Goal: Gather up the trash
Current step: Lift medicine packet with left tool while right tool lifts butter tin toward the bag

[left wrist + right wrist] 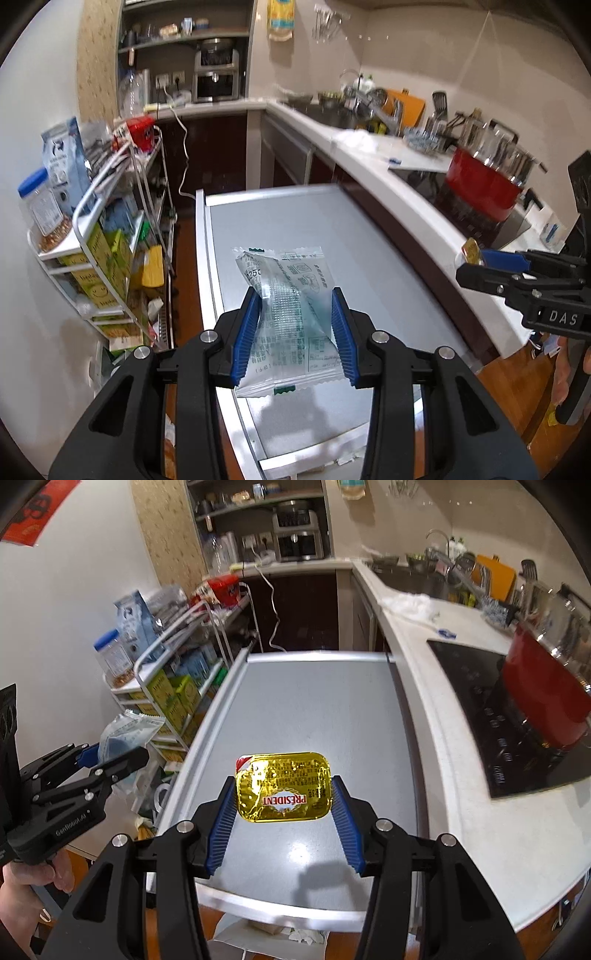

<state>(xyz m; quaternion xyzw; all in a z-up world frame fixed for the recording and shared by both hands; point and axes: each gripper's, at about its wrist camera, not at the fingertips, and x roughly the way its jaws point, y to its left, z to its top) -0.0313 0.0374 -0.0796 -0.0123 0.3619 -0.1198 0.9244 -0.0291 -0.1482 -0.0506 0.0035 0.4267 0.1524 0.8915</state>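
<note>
Above grey desk, my left hand-held gripper pinches clear wrapper between blue pads, lifted clear of surface. My right hand-held gripper clamps gold butter pack, also raised over desk. Red pot sits on cooktop at right.

Our left gripper and right gripper share black frames, silver screws, ribbed blue pads and white lettering, gripped by bare-skinned hands.

both wrist views close above grey table, facing kitchen counter.
</note>
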